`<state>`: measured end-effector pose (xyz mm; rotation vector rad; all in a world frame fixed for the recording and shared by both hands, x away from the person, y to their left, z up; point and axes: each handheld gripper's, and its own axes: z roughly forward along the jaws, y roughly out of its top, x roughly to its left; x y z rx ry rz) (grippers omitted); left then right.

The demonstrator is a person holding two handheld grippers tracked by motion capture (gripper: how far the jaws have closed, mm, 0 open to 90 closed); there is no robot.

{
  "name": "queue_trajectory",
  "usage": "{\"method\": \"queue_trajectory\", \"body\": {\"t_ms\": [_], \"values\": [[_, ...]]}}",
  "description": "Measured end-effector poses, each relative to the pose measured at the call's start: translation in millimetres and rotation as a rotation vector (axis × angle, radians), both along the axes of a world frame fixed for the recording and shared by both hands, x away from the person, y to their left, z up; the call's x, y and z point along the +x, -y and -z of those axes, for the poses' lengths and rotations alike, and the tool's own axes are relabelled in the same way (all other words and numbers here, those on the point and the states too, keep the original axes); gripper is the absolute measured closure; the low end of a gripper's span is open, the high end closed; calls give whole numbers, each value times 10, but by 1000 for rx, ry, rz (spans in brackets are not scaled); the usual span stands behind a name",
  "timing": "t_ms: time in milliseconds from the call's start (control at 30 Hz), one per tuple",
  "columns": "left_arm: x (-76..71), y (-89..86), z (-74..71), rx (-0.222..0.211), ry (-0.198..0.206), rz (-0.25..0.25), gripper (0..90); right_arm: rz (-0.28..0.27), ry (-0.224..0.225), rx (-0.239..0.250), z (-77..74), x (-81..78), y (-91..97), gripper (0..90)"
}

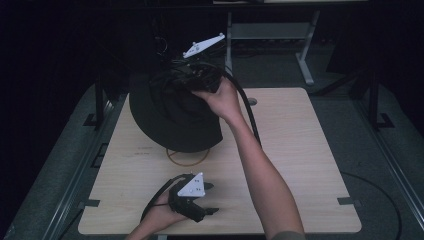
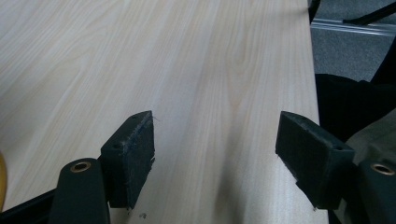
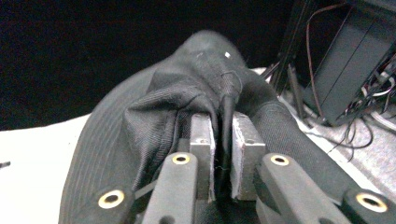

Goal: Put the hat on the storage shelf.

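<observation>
We hold the black hat (image 1: 172, 117) up at the far left part of the wooden surface (image 1: 300, 165), roughly at eleven o'clock from the surface's middle. Our right gripper (image 1: 192, 80) has it by the crown, and the wide brim hangs down toward the surface. In the right gripper view the jaws are clenched on a bunched fold of the hat's (image 3: 187, 102) dark woven cloth; the fold rises between the two pale pads, and the brim spreads away toward eight o'clock. Whether the brim touches the surface we cannot tell from the high view.

Just below the hat's near edge, at six o'clock from it, a thin yellow ring (image 1: 188, 157) lies flat on the surface, its far part hidden by the brim.

Our left gripper (image 1: 210, 199) rests low near the front edge of the surface, at six o'clock from the hat and well apart from it, its jaws pointing toward three o'clock. In the left gripper view those jaws stand released, wide apart, with bare wood grain (image 2: 187, 70) between the two black pads (image 2: 135, 158) and nothing in them. At three o'clock in that view we see the surface's edge, and dark cloth beyond it.
</observation>
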<state>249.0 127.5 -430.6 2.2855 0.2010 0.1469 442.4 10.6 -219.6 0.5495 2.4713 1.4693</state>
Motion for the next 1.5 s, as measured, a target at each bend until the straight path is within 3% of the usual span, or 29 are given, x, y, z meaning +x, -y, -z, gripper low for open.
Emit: {"method": "queue_trajectory", "body": {"t_ms": [167, 233, 400, 533, 1167, 1333, 1500], "values": [[-17, 17, 6, 6, -4, 7, 272, -14, -41, -56, 124, 37, -179, 690], [-22, 15, 4, 4, -7, 6, 272, -25, -51, -34, 151, 32, -192, 679], [-26, 8, 2, 8, 8, 14, 272, -41, -56, -7, 181, -6, -164, 555], [-41, -4, 5, 4, 2, 7, 270, -37, -75, 73, 180, -35, -56, 497], [-27, -52, 4, -11, 3, -16, 262, 20, -49, 109, 218, -181, 417, 404], [-24, -66, -2, -18, 1, -23, 258, 29, -52, 99, 243, -205, 518, 385], [-8, -82, 1, -34, -19, -42, 248, 33, -52, 110, 267, -238, 622, 358]]}}
